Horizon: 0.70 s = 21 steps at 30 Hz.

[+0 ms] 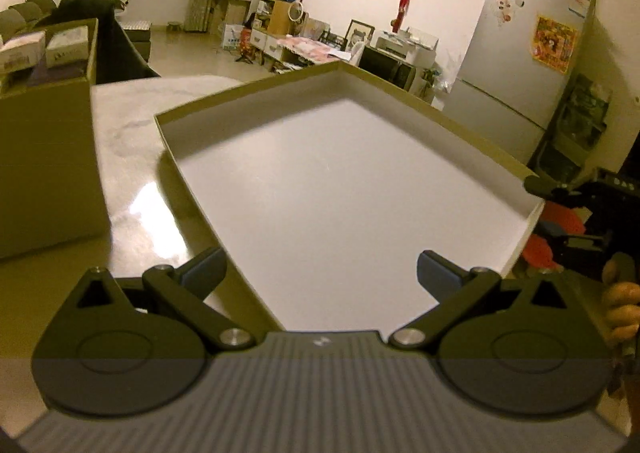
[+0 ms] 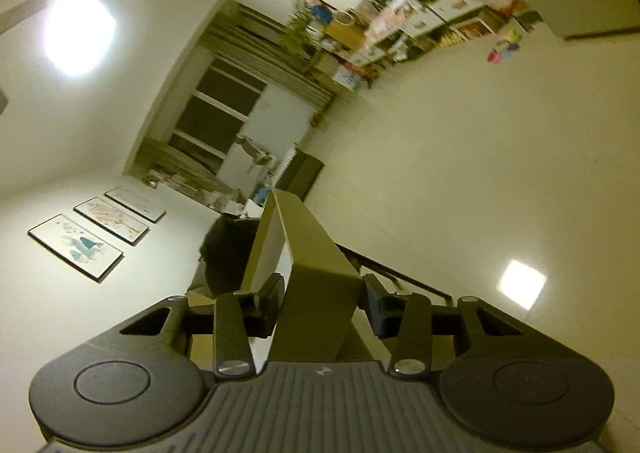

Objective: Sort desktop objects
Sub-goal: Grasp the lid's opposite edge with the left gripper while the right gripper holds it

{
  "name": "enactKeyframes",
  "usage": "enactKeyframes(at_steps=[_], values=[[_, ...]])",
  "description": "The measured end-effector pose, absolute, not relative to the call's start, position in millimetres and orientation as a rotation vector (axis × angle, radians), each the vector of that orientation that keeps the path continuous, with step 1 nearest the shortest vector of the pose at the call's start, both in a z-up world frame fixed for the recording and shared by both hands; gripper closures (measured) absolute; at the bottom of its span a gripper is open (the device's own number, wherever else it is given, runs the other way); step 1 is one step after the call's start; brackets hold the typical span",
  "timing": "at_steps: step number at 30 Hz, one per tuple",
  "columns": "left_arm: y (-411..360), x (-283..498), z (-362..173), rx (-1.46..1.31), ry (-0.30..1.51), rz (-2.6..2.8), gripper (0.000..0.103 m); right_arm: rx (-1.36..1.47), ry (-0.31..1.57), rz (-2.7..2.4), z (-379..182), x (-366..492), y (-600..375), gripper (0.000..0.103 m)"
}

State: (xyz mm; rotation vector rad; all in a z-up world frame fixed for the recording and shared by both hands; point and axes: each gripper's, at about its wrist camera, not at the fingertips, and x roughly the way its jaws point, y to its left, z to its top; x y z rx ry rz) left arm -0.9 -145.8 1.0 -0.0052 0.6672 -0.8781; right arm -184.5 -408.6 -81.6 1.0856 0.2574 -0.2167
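Observation:
A wide shallow box lid (image 1: 320, 189), olive outside and white inside, fills the left wrist view and has nothing in it. My left gripper (image 1: 320, 259) hangs open over its near corner, touching nothing. At the lid's right edge the black body of the right-hand tool (image 1: 600, 205) shows, with a person's fingers (image 1: 622, 305) around its handle. In the right wrist view, which is rolled sideways, my right gripper (image 2: 324, 303) is shut on the lid's olive side wall (image 2: 316, 277), and the white inside (image 2: 266, 253) shows to the left.
A tall olive box (image 1: 44, 157) with small cartons (image 1: 66, 45) inside stands on the pale glossy table (image 1: 132, 157) to the left of the lid. Red and blue objects (image 1: 560, 217) lie behind the lid's right edge. A fridge (image 1: 520, 53) stands beyond.

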Motion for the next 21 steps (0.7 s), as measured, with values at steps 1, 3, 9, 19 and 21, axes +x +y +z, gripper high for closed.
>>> enactKeyframes(at_steps=[1,3,9,19,21], values=[[-145,0,3,-0.010,0.664,-0.878,0.000,1.075,0.250,-0.212,-78,-185,-408,0.059],[-142,-1,7,-0.015,0.657,-0.879,0.000,1.054,0.247,-0.215,-73,-187,-406,0.059],[-140,-5,20,-0.032,0.637,-0.906,0.000,1.022,0.210,-0.210,-59,-191,-400,0.060],[-156,-10,58,-0.054,0.594,-1.014,0.000,0.925,0.120,-0.174,-19,-213,-392,0.061],[-161,-11,70,-0.041,0.580,-1.024,0.000,0.879,0.112,-0.171,-10,-216,-386,0.061]])
